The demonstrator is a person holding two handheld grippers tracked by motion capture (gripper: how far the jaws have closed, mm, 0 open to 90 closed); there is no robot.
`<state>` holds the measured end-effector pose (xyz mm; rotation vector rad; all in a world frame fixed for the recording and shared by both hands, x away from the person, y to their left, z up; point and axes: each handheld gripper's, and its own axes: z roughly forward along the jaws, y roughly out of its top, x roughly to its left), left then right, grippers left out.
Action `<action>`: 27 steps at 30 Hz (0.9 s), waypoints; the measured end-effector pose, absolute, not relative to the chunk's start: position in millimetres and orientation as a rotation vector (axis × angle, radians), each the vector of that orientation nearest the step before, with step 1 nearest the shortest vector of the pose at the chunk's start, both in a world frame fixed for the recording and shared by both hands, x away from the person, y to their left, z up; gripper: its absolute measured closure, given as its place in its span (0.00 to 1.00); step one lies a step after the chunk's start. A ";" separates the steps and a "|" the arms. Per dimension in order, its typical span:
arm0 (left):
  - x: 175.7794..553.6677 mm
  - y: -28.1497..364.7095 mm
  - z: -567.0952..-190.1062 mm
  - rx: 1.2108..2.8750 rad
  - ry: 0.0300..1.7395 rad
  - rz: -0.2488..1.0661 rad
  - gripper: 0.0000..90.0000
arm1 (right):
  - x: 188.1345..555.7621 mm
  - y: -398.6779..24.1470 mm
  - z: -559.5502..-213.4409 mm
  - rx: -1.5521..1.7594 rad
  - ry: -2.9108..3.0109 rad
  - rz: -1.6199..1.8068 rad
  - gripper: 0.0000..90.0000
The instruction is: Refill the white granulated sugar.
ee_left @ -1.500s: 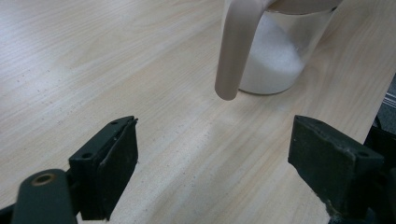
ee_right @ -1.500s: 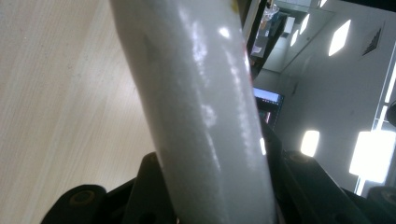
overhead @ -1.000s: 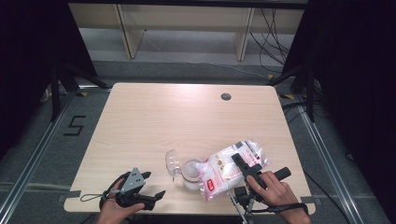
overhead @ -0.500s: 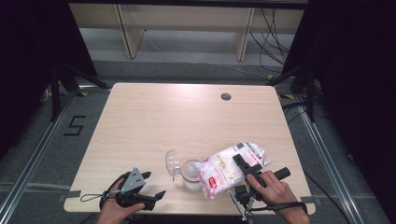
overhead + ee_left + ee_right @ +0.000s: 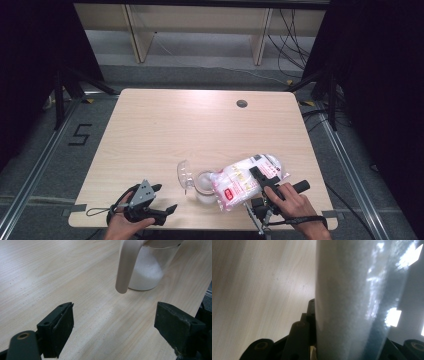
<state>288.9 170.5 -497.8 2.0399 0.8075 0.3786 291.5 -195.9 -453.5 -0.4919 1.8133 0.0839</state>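
Right gripper: the black two-fingered right gripper (image 5: 257,180) sits near the front right of the table, in the person's right hand (image 5: 292,202). Its fingers are clamped on the bag and have just been closing a little further on it.
Bag: a soft, clear plastic bag of white grains with a red and white label (image 5: 245,181) is tipped on its side, low end towards the jar. In the right gripper view the bag (image 5: 359,297) stands between the fingers, pressed against the finger (image 5: 312,312) on the left.
Jar: a small clear glass jar with a hinged lid thrown open (image 5: 200,182) stands upright on the table, just to the left of the bag. The bag's lower end lies at the jar's mouth. A layer of white grains shows at the bottom of the jar (image 5: 147,272) in the left gripper view, and a pale beige loop (image 5: 126,267) hangs down in front of it.
Left gripper: the black left gripper with a grey three-cornered plate (image 5: 167,209) rests near the front left edge, in the person's left hand (image 5: 125,222). Its fingers (image 5: 60,327) are spread wide with only bare wood between them, and they point towards the jar, well short of it.
Table: a light wooden table with rounded corners (image 5: 165,130), with a small dark round hole (image 5: 242,103) near its far edge.
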 end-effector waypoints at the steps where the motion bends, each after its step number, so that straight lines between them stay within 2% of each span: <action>1: 289.0 170.3 -498.2 2.034 0.806 0.380 0.17 | 291.2 -196.9 -454.3 -0.467 1.846 0.083 0.82; 9: 288.9 169.2 -499.2 2.021 0.807 0.361 0.17 | 292.9 -196.3 -452.8 -0.478 1.851 0.096 0.82; 21: 288.5 170.1 -498.0 2.036 0.814 0.375 0.17 | 297.7 -210.0 -457.4 -0.276 1.952 0.361 0.84; 27: 288.5 170.2 -497.9 2.037 0.814 0.375 0.18 | 303.9 -211.9 -449.3 -0.299 1.967 0.430 0.84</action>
